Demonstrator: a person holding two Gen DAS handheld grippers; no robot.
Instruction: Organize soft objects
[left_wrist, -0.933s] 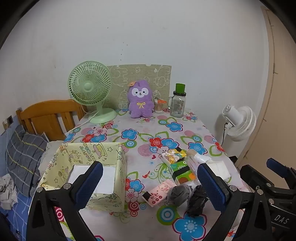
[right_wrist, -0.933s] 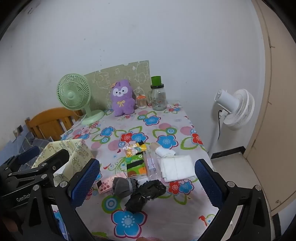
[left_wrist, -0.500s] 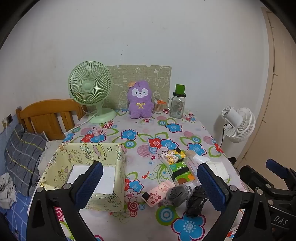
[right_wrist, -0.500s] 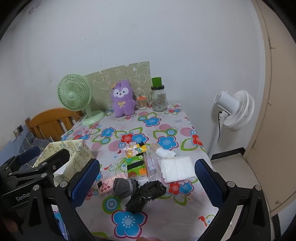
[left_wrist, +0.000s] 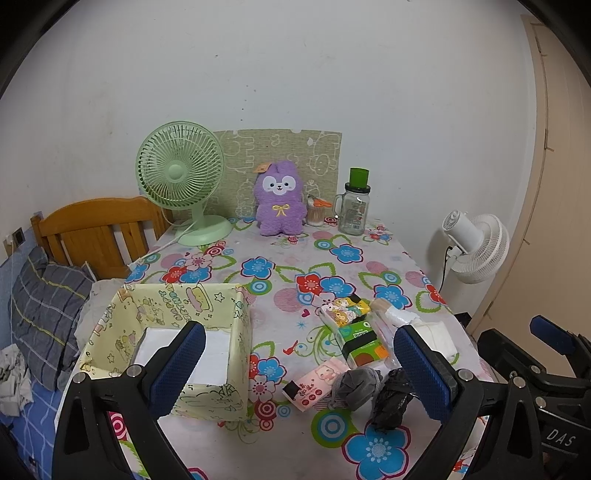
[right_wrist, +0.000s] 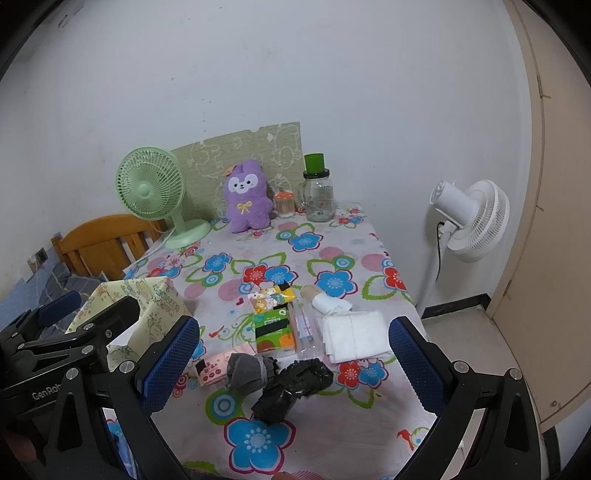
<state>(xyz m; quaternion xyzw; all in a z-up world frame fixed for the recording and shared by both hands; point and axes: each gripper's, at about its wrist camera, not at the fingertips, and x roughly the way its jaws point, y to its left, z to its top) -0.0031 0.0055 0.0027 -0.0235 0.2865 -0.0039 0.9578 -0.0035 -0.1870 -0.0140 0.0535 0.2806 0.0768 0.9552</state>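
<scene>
Flowered tablecloth (left_wrist: 295, 258), small bedroom. Nothing sorted yet: grey bundle (left_wrist: 356, 382), black bundle (left_wrist: 391, 400), white cloth (right_wrist: 354, 334) outside yellow box (left_wrist: 242, 332) (white-lined). Left gripper (left_wrist: 295, 369), right gripper (right_wrist: 291, 363) gaping, empty.

Both pictures are bright and clear, lit by soft, even light. There is no glare and no blur. Shadows are faint: the green fan (left_wrist: 180, 173) throws a soft one on the white wall (left_wrist: 295, 74). The round lens bends things, so the door frame (right_wrist: 532, 184) curves. The corners of each picture are black.
</scene>
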